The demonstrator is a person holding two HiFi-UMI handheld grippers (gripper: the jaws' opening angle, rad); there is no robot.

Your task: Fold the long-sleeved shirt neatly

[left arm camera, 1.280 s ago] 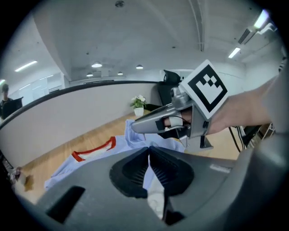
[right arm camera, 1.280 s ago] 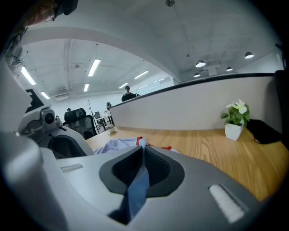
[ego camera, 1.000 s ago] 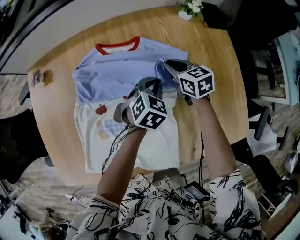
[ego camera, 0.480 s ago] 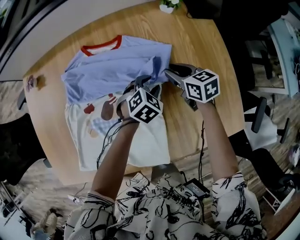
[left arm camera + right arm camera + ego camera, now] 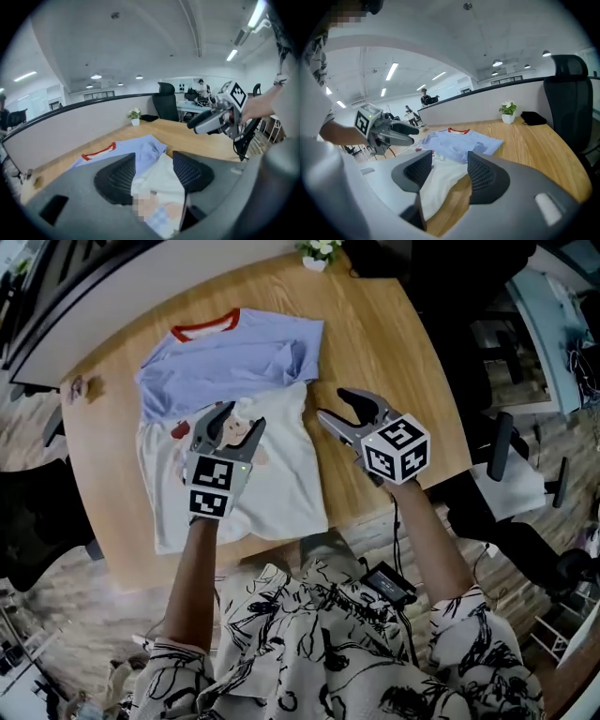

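Okay, so both claws are empty right now. The left gripper point(image 5: 228, 421) has just been opening, and its jaws stand apart above the white lower half of the long-sleeved shirt point(image 5: 281, 474). You can see cloth beyond them, but nothing's pinched. The right gripper point(image 5: 335, 405) has just been opening too, with its jaws apart over bare table point(image 5: 403, 343) just right of the shirt's edge.

The shirt lies in the upper left of the head view, red collar point(image 5: 204, 327) toward the top. The blue part is bunched a bit at its right corner (a sleeve folded in, I think).

My guess is you're between folds. For the next grab, pinch matching spots on one edge, keep both claws level, and lay the cloth over so the edges line up. Then flatten that bunched corner.

Writing: none I can read. There's a cartoon print point(image 5: 236, 434) on the white part, half hidden by the left claw. The marker cube point(image 5: 396, 448) on each gripper has only black-and-white squares.
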